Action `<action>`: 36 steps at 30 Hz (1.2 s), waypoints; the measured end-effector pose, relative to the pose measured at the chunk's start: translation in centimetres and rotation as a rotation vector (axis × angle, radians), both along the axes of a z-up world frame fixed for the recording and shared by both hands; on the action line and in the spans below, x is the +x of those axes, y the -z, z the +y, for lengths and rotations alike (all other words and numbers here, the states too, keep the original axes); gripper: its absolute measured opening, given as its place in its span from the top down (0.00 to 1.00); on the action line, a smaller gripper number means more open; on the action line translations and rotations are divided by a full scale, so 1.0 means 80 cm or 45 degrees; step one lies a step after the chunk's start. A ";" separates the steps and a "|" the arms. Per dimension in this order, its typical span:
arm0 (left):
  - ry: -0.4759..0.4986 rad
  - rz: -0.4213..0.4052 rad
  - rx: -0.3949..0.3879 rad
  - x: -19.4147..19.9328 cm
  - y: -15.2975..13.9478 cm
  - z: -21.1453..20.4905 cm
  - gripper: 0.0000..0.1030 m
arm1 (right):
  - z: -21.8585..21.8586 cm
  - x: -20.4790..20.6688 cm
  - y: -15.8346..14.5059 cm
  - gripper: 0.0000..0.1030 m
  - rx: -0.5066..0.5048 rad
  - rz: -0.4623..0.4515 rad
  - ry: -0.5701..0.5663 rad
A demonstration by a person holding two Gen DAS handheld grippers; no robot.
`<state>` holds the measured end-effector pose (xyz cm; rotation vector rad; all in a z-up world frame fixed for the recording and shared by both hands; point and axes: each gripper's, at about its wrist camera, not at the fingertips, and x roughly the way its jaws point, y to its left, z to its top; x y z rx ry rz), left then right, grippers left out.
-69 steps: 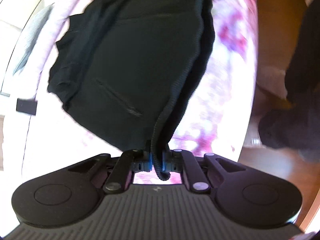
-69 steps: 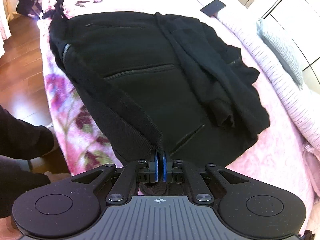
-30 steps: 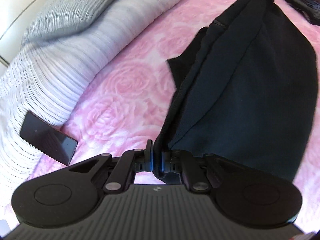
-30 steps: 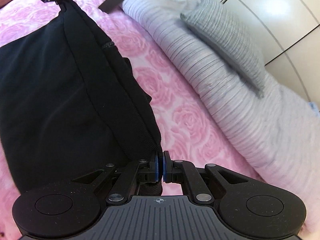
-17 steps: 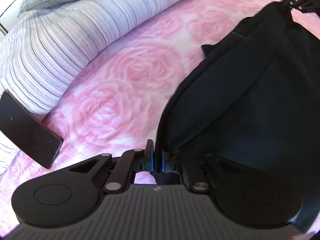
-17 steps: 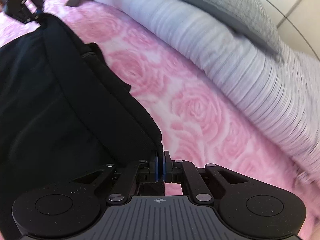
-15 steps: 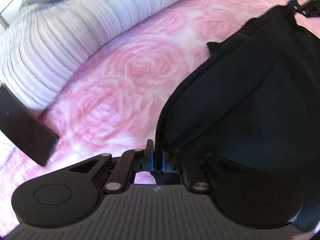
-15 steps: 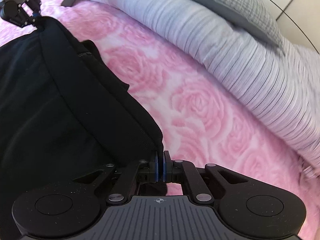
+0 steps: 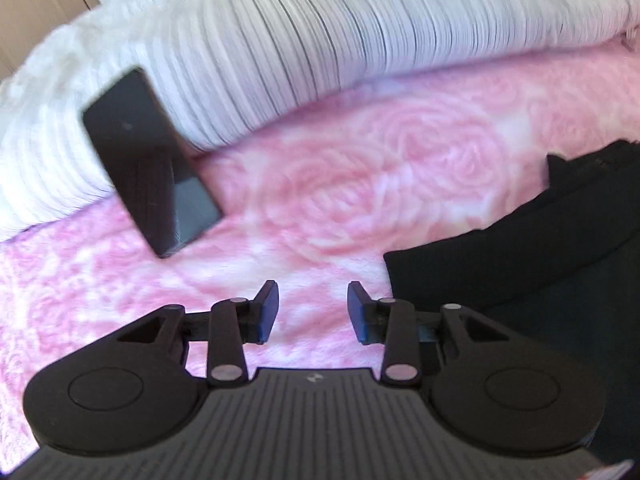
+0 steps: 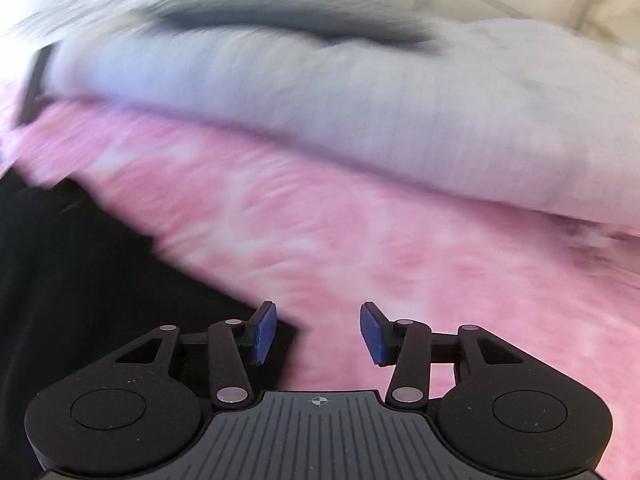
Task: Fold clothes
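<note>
A black garment [image 9: 532, 264] lies on the pink rose-patterned bedspread [image 9: 360, 184], filling the right side of the left wrist view. In the right wrist view the same black garment [image 10: 72, 272] covers the lower left. My left gripper [image 9: 313, 307] hovers just left of the garment's corner; its jaws are opening and only bedspread shows between them. My right gripper [image 10: 318, 330] sits at the garment's right edge, jaws opening, with nothing between the blue pads [image 10: 265, 332]. Neither gripper holds cloth.
A black phone [image 9: 148, 160] leans against the striped white duvet roll [image 9: 320, 60] at the left. The duvet [image 10: 340, 120] runs across the back, with a grey pillow [image 10: 288, 12] on top. A wooden door [image 9: 36, 4] shows far left.
Both grippers were shut on the black garment's edge and have let it go, their jaws now apart. Both hands moved lower and rolled; the garment lies flat beside them.
</note>
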<state>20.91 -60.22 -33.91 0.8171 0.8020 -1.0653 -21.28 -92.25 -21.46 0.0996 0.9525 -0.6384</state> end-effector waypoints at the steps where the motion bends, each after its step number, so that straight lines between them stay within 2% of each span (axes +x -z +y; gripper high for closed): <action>1: 0.012 0.000 -0.015 -0.005 -0.009 0.009 0.69 | 0.000 -0.008 -0.009 0.56 -0.011 -0.011 0.050; 4: 0.089 0.011 -0.030 -0.029 -0.028 0.042 0.68 | 0.016 -0.041 -0.033 0.55 0.063 -0.065 0.133; 7: 0.227 -0.016 -0.001 -0.070 -0.034 0.094 0.65 | 0.068 -0.080 -0.041 0.55 0.177 -0.073 0.069; 11: 0.585 -0.189 0.052 -0.157 -0.019 0.190 0.56 | 0.179 -0.127 -0.039 0.55 0.143 0.009 -0.130; 12: 0.689 -0.245 0.041 -0.181 -0.013 0.218 0.51 | 0.210 -0.138 -0.037 0.55 0.118 0.034 -0.192; 13: 0.793 -0.301 0.029 -0.205 -0.008 0.246 0.42 | 0.243 -0.148 -0.032 0.55 0.087 0.063 -0.267; 15: 0.991 -0.388 0.037 -0.240 0.014 0.302 0.36 | 0.307 -0.169 -0.019 0.54 0.006 0.135 -0.439; 16: 1.056 -0.433 0.060 -0.252 0.027 0.316 0.36 | 0.336 -0.177 -0.009 0.48 -0.050 0.180 -0.530; 17: 1.115 -0.478 0.086 -0.264 0.041 0.328 0.36 | 0.362 -0.183 0.002 0.26 -0.116 0.224 -0.612; 18: 1.174 -0.523 0.113 -0.275 0.055 0.340 0.36 | 0.380 -0.187 0.014 0.19 -0.183 0.255 -0.674; 19: 1.186 -0.590 0.131 -0.281 0.068 0.344 0.36 | 0.395 -0.190 0.024 0.19 -0.249 0.280 -0.729; 21: 1.136 -0.690 0.160 -0.280 0.088 0.336 0.39 | 0.410 -0.190 0.047 0.19 -0.375 0.351 -0.789; 23: 1.085 -0.753 0.181 -0.273 0.101 0.323 0.40 | 0.416 -0.185 0.071 0.19 -0.491 0.422 -0.825; 26: 1.126 -0.807 0.194 -0.265 0.111 0.314 0.41 | 0.411 -0.172 0.107 0.19 -0.622 0.519 -0.881; 27: 1.150 -0.820 0.197 -0.262 0.114 0.313 0.45 | 0.409 -0.167 0.117 0.19 -0.671 0.547 -0.910; 28: 1.165 -0.817 0.205 -0.260 0.115 0.313 0.53 | 0.408 -0.164 0.126 0.19 -0.724 0.567 -0.944; 29: 1.163 -0.801 0.216 -0.257 0.114 0.312 0.59 | 0.405 -0.162 0.134 0.20 -0.765 0.588 -0.976; 30: 1.157 -0.784 0.227 -0.255 0.113 0.311 0.70 | 0.399 -0.161 0.138 0.39 -0.769 0.605 -0.998; 31: 1.151 -0.766 0.239 -0.253 0.112 0.311 0.76 | 0.393 -0.160 0.137 0.52 -0.750 0.617 -1.010; 32: 1.149 -0.743 0.248 -0.252 0.109 0.311 0.79 | 0.386 -0.159 0.136 0.70 -0.730 0.629 -1.023; 33: 1.148 -0.720 0.257 -0.251 0.105 0.311 0.83 | 0.381 -0.160 0.133 0.75 -0.714 0.632 -1.031; 36: 1.163 -0.670 0.282 -0.251 0.087 0.322 0.92 | 0.374 -0.172 0.109 0.81 -0.668 0.603 -1.041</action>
